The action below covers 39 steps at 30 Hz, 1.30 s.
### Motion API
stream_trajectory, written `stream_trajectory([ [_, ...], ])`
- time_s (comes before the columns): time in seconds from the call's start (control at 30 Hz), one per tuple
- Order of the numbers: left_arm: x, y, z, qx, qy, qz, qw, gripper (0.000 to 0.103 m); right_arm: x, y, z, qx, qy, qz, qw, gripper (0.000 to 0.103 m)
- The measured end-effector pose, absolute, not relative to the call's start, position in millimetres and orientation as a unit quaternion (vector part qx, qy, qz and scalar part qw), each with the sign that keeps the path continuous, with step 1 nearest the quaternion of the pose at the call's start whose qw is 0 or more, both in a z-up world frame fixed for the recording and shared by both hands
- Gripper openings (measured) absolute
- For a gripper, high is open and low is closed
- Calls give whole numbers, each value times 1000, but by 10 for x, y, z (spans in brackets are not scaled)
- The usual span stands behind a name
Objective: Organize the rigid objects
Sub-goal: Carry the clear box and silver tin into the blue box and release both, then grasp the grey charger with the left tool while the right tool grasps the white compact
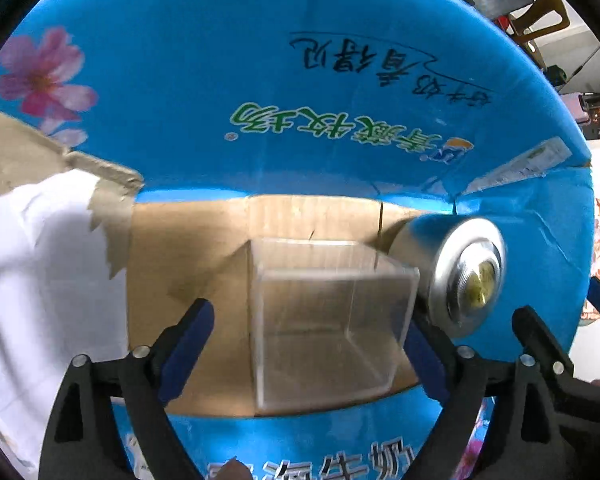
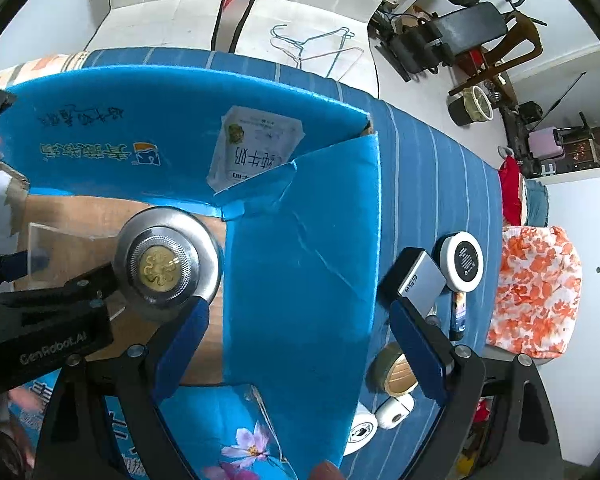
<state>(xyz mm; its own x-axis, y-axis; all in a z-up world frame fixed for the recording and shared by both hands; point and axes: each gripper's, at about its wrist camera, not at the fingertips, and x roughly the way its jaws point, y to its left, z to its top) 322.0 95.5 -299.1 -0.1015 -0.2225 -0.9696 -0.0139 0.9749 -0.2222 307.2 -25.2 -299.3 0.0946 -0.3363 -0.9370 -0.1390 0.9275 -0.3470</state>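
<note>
Cardboard forms the floor of the blue milk carton box (image 1: 340,80) we are working over, its flaps folded outward and printed with green characters and pink flowers. Our left tool (image 1: 308,344) points steeply down into it with its blue pads spread wide; the clear plastic cube (image 1: 332,316) stands on the box floor between them, and neither pad presses on it. A gap shows at the left pad, while the right pad sits just beside the cube's right wall.

Just beside the cube, toward the right wall of the box, lies the silver round tin (image 1: 456,276), tipped on its side so that its ribbed face with the gold centre turns toward us. In the right wrist view the same tin (image 2: 166,264) shows close to the right tool's left pad, though we cannot tell whether they touch.

Our right tool (image 2: 296,356) hangs over the right flap of the box with its pads spread and nothing between them. Beyond that flap, on the blue striped bed cover (image 2: 440,168), we see a silver box marked M59 (image 2: 420,280), a white round disc with a black centre (image 2: 462,262), a roll of tape (image 2: 392,372) and a small white capsule-shaped thing (image 2: 394,410).
</note>
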Motion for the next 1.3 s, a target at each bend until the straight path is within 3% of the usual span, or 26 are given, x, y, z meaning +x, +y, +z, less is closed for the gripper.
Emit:
stream_trajectory([
  [0.37,2666,1215,-2046,-30,670,-15,742,94,2502,-228,-2534,-95,671,21,735,94],
  [0.83,1883,583,-1309,-8,617,12,787,94,1906,-354,-1932,-47,648,111,752,94],
  [1.07,1877,-193,-1240,8,616,-36,787,94,1771,-1235,-1755,-14,641,69,765,94],
  [1.3,2214,-1294,-1386,47,602,-94,792,94,1883,-2666,-1948,63,645,-41,761,94],
])
